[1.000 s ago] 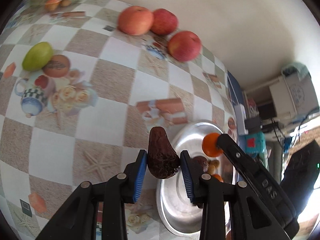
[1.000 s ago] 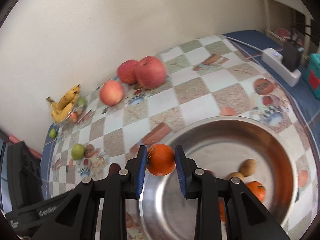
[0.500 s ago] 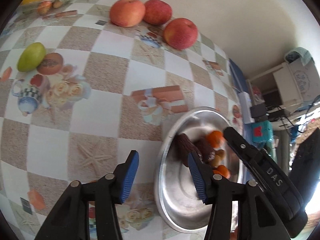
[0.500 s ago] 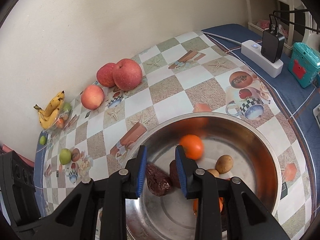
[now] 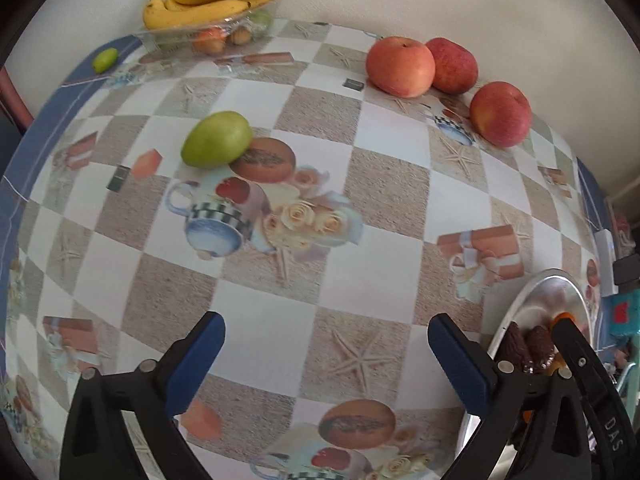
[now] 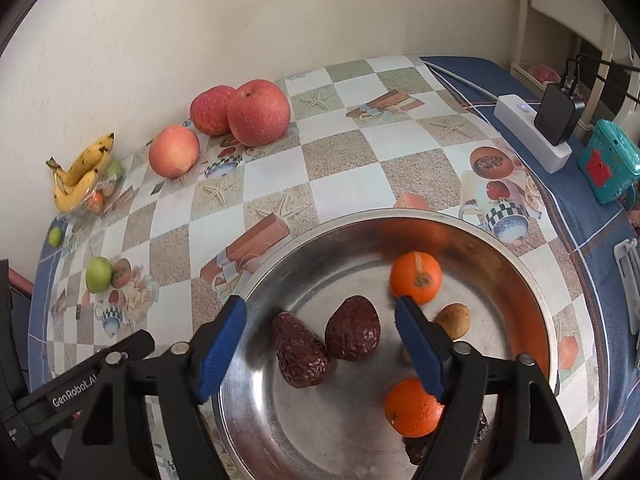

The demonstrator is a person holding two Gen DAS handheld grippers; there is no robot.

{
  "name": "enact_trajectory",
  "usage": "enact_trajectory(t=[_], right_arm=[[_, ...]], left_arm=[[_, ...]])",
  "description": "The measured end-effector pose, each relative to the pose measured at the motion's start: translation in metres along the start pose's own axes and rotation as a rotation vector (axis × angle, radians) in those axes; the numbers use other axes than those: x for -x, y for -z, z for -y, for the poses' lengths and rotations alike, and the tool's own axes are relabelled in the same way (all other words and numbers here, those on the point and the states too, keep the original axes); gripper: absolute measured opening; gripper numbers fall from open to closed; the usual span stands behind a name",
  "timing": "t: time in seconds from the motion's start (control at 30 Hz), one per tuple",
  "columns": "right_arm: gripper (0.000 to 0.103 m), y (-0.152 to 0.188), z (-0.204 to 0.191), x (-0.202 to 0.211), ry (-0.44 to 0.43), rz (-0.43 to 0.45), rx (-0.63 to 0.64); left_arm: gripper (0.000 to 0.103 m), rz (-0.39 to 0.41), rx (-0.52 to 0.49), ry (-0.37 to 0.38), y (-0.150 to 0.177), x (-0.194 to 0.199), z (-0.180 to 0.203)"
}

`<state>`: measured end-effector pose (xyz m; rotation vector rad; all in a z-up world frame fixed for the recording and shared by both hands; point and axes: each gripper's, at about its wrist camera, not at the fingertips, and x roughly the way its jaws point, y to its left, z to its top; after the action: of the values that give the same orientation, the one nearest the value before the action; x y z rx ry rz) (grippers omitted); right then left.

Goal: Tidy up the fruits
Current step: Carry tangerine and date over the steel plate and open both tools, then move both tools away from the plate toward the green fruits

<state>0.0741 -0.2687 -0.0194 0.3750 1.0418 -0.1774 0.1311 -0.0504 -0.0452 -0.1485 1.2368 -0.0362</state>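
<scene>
Bright, soft daylight; strong fisheye bending at edges (dark corners); slight blur.

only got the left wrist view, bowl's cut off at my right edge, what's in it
Observer: The bowl holds two wrinkled dark fruits, two oranges and a small brown fruit.
Operator: right gripper holding any of them
Observer: No. The right gripper is opening over the dark fruits, and its pads press on nothing.
</scene>
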Motion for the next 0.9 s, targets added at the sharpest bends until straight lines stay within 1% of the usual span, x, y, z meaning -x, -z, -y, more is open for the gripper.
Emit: enact_trajectory(t=[0.13,0.2,0.27,0.53,0.63,0.8,0.9], right_arm=[[0.08,0.001,-0.006,-0.001,0.019,0.005,0.036],[0.083,0.002,-0.009,-0.001,0.04,0.007,0.058],[0.092,0.002,-0.012,-0.002,0.055,0.009,0.074],[0.093,0.003,-0.018,-0.002,0.054,0.02,0.09],[0.093,0.004,-0.019,-0.003,0.06,0.016,0.081],[0.093,0.009,-0.025,-0.003,0.067,0.015,0.078],[0.093,0.013,-0.033,0.001,0.068,0.025,0.081]], left_arm=[[0.103,0.028,-0.003,-0.058,-0.003,0.003,-0.004],[0.103,0.046,-0.018,-0.099,-0.005,0.006,-0.004],[0.103,0.059,-0.038,-0.132,-0.006,0.008,-0.001],[0.103,0.076,-0.04,-0.24,-0.01,0.013,-0.003],[0.103,0.06,-0.041,-0.279,-0.012,0.013,-0.005],[0.103,0.07,-0.061,-0.284,-0.014,0.02,-0.009],[0.103,0.068,-0.101,-0.316,-0.016,0.025,-0.013]])
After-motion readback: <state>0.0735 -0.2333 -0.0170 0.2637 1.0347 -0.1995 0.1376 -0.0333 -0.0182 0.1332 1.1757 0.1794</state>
